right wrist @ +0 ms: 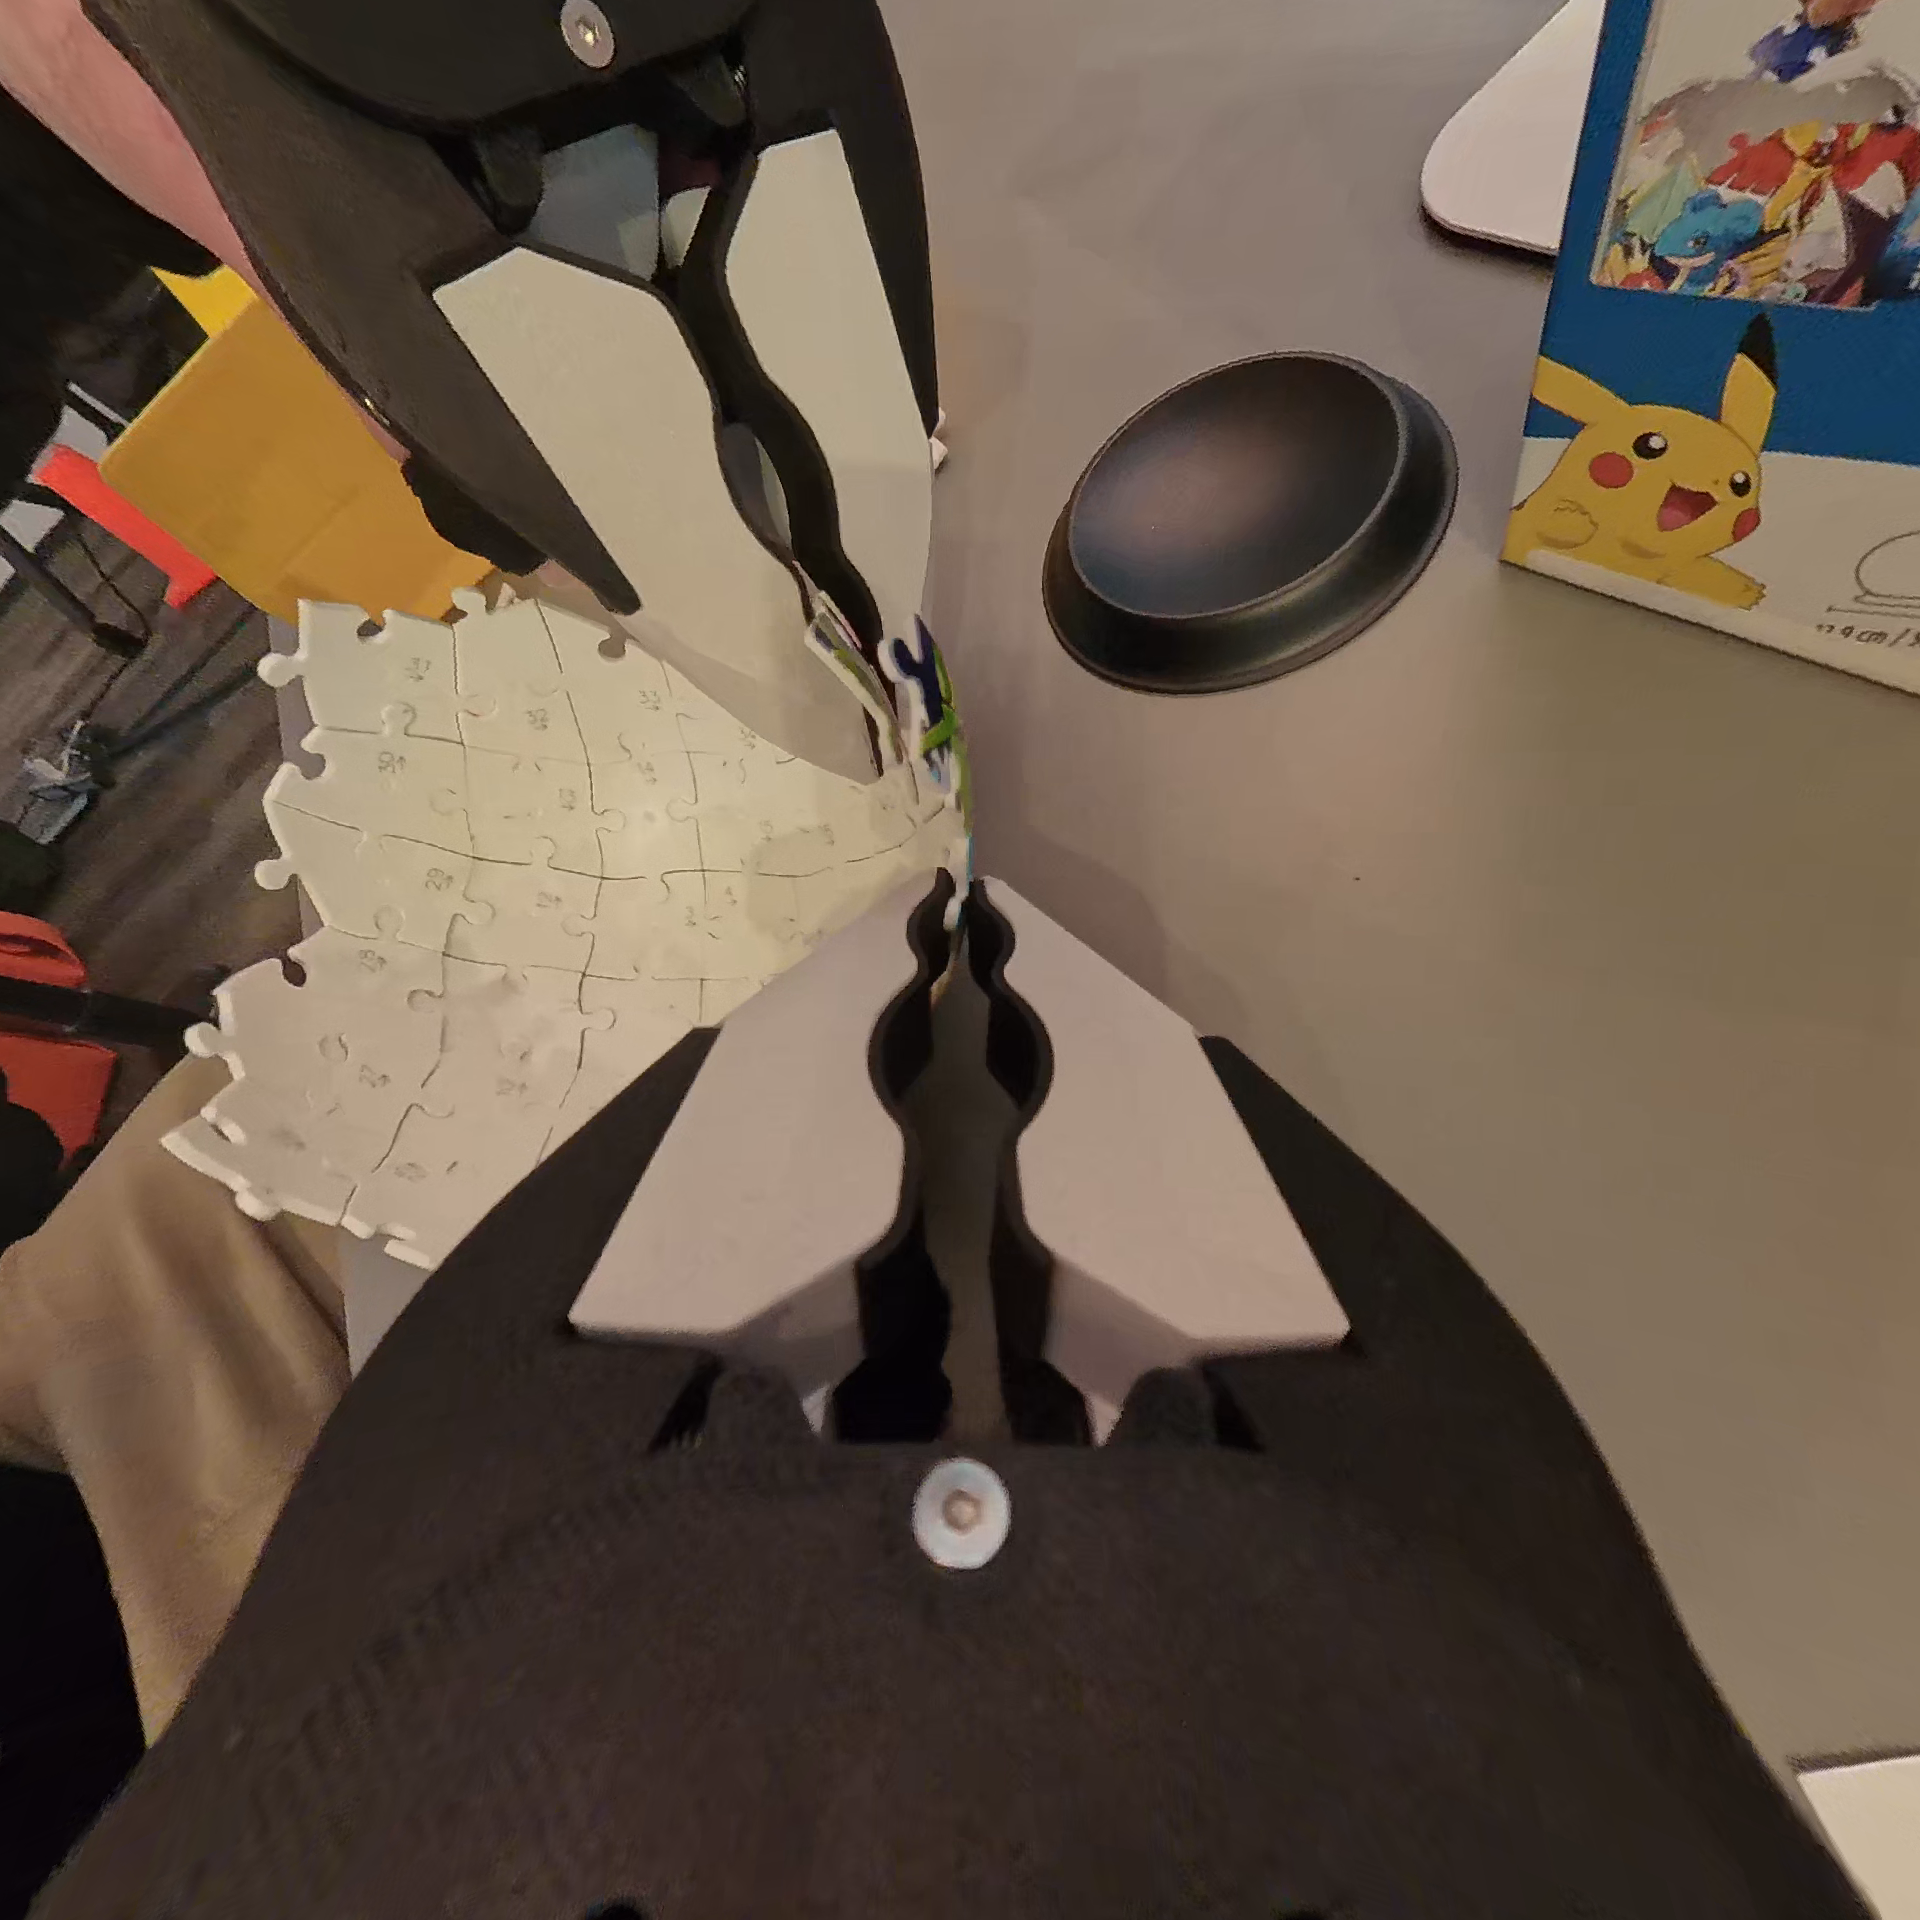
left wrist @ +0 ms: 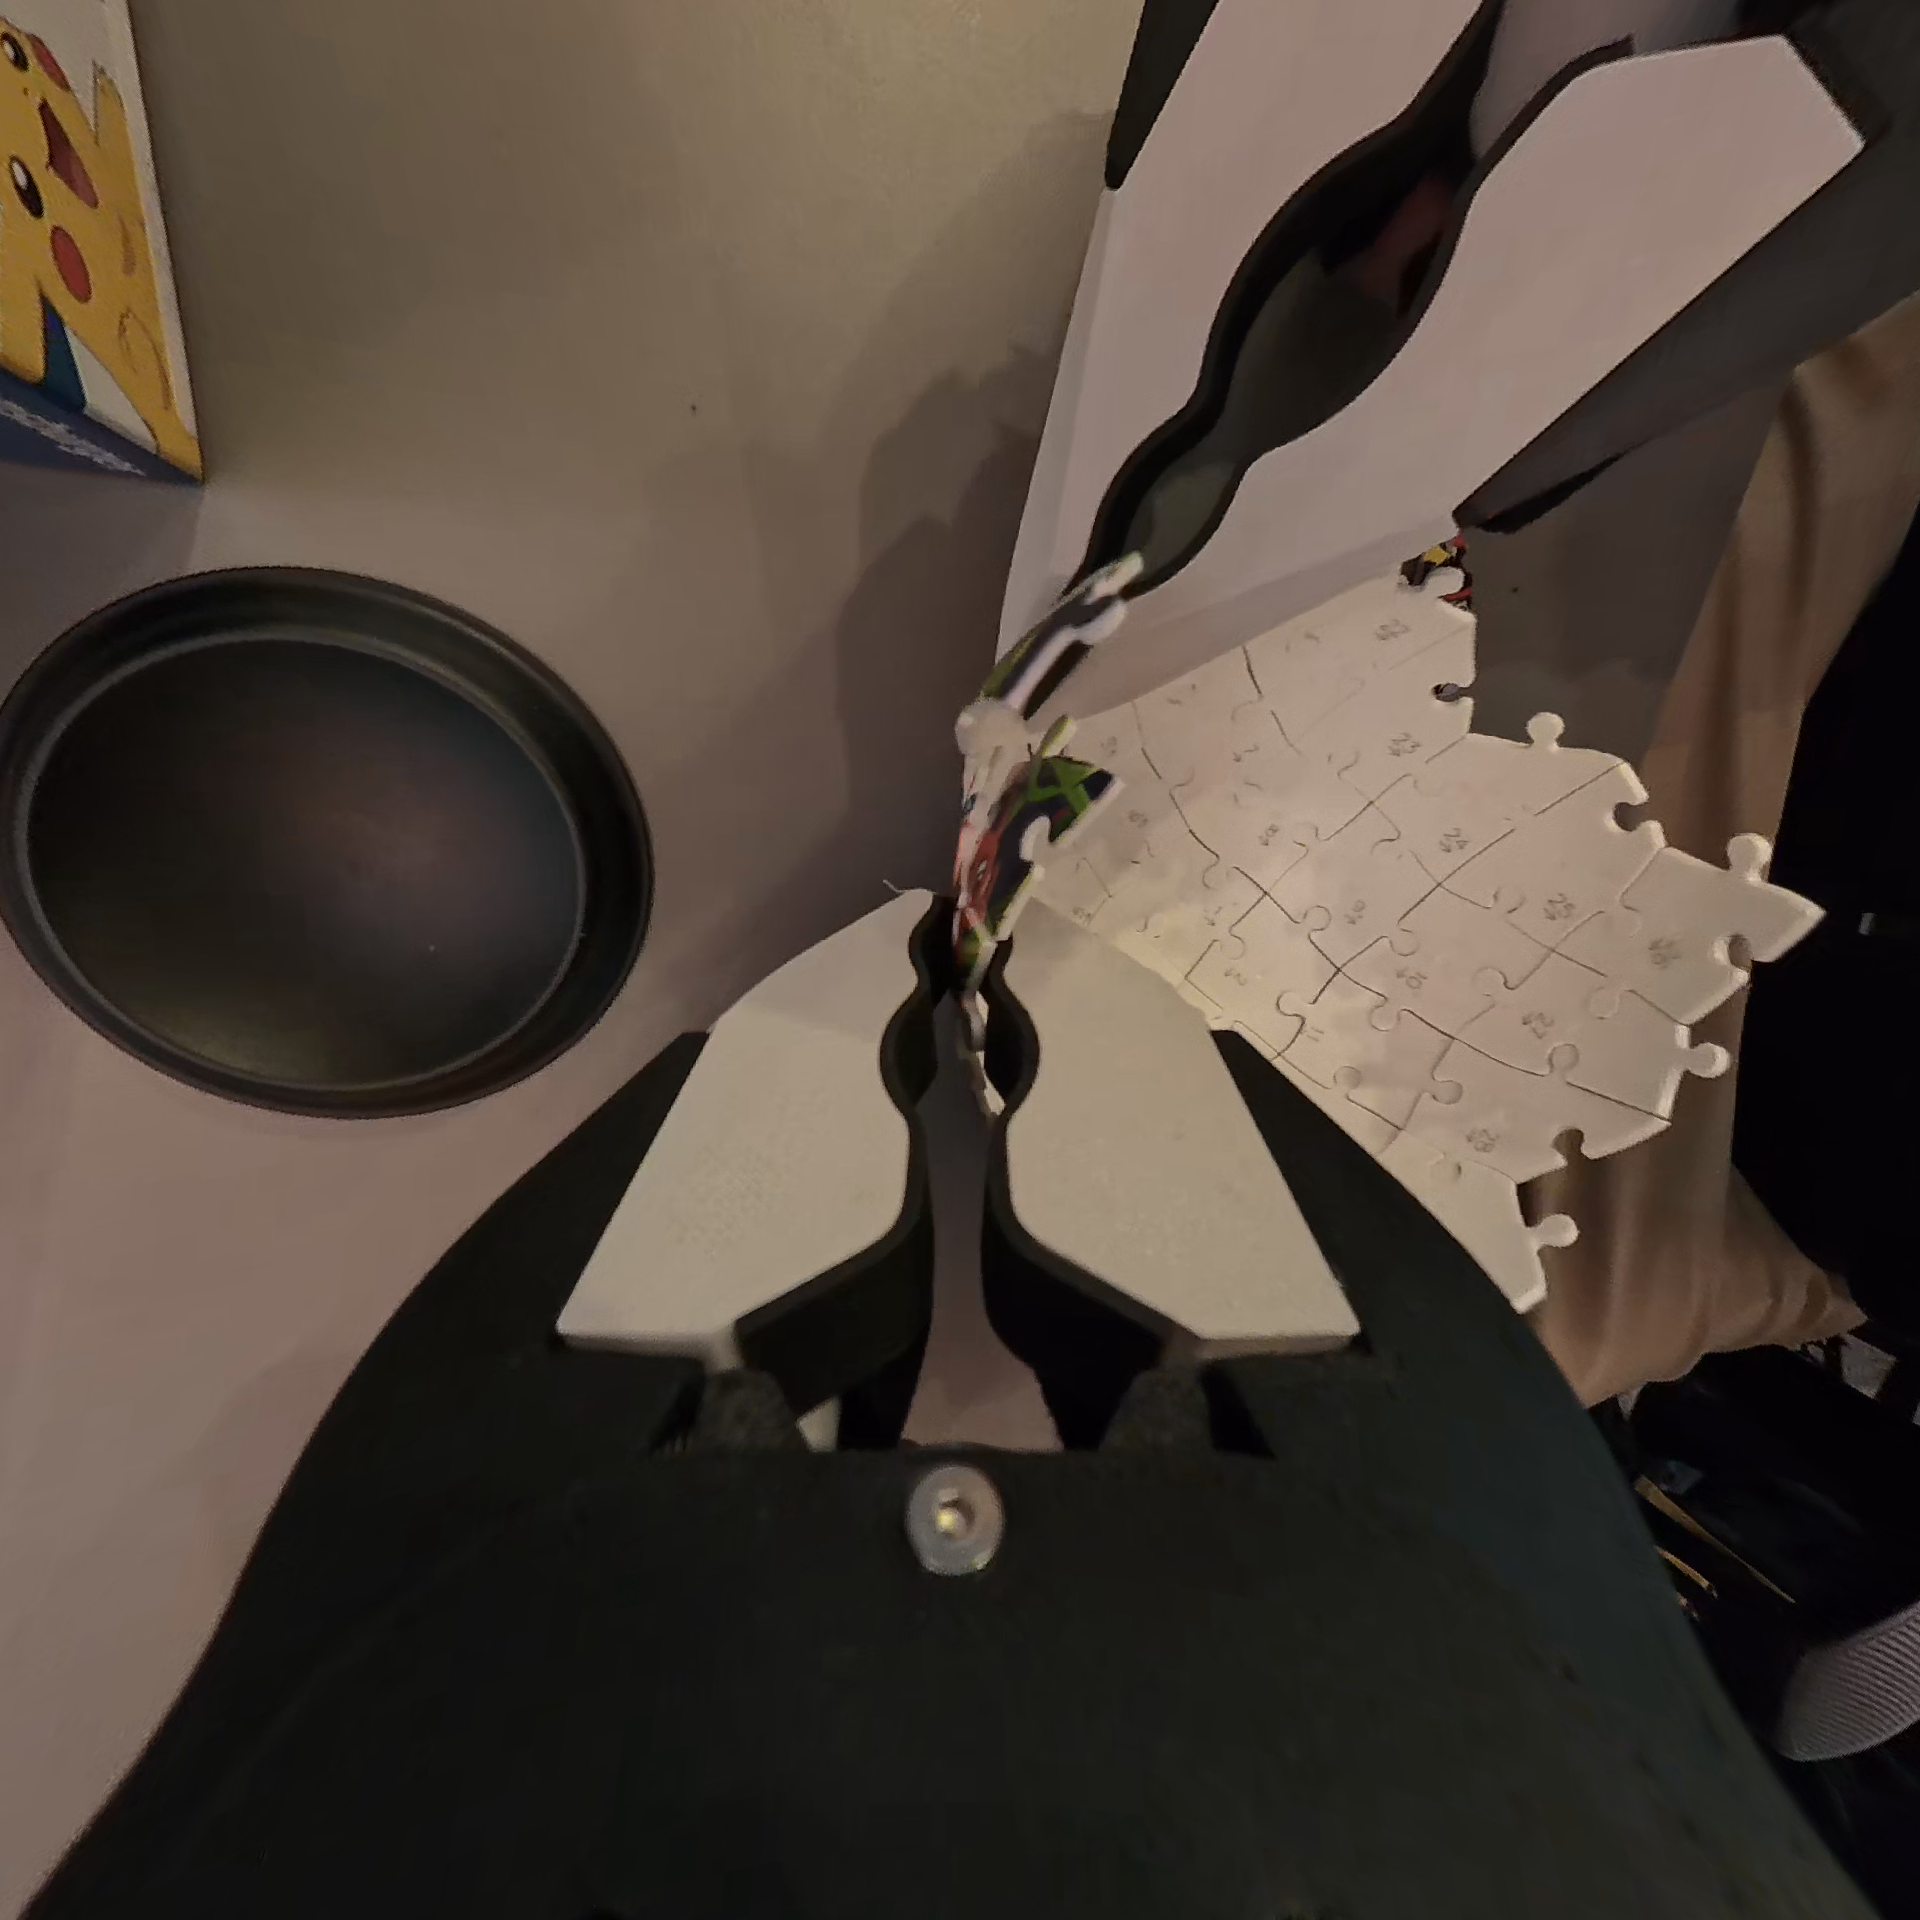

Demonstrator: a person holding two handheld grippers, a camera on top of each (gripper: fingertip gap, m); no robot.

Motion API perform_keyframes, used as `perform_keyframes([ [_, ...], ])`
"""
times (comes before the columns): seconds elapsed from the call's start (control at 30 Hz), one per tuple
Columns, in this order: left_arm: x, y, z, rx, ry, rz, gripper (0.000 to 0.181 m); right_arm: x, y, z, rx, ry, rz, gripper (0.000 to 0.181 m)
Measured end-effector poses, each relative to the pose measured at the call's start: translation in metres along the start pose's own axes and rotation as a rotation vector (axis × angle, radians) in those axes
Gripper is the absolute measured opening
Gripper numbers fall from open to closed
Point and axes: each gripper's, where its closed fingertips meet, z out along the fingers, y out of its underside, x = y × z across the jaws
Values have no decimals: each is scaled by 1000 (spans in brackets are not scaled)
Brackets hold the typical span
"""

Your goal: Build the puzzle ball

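A partly built puzzle ball shell (left wrist: pixel 1455 935) shows its white numbered inside, curved, with knobbed open edges; it also shows in the right wrist view (right wrist: pixel 499 883). It is held in the air over the table's edge. My left gripper (left wrist: pixel 961 930) is shut on the shell's printed rim. My right gripper (right wrist: pixel 961 896) is shut on the same rim a little further along, seen edge-on. Each gripper shows in the other's view, the right one (left wrist: pixel 1112 582) from above, the left one (right wrist: pixel 883 748) from the upper left. I cannot tell whether the rim piece (left wrist: pixel 1081 618) in the right gripper is locked in.
A round black dish-shaped stand (left wrist: pixel 312 842) (right wrist: pixel 1247 520) sits on the grey table (right wrist: pixel 1455 1039). The blue and yellow puzzle box (right wrist: pixel 1714 312) (left wrist: pixel 83 239) stands behind it. Beige cloth (right wrist: pixel 156 1403) and a yellow box (right wrist: pixel 260 468) lie off the table's edge. Less than 4 cm separates the two grippers' tips.
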Motion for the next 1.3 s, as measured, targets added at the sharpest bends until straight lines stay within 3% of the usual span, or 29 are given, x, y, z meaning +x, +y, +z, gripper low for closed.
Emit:
perform_keyframes([
  [0.37, 1, 3, 7, -20, 48, 7, 4, -1, 5, 1, -61, -48, -24, 1],
  [0.73, 11, -2, 18, 0, 146, 15, 18, -3, 5, 2, -47, -66, -1, 1],
  [1.3, 15, -7, 29, 79, 233, -10, 5, -5, 7, 3, -53, -100, 18, 3],
])
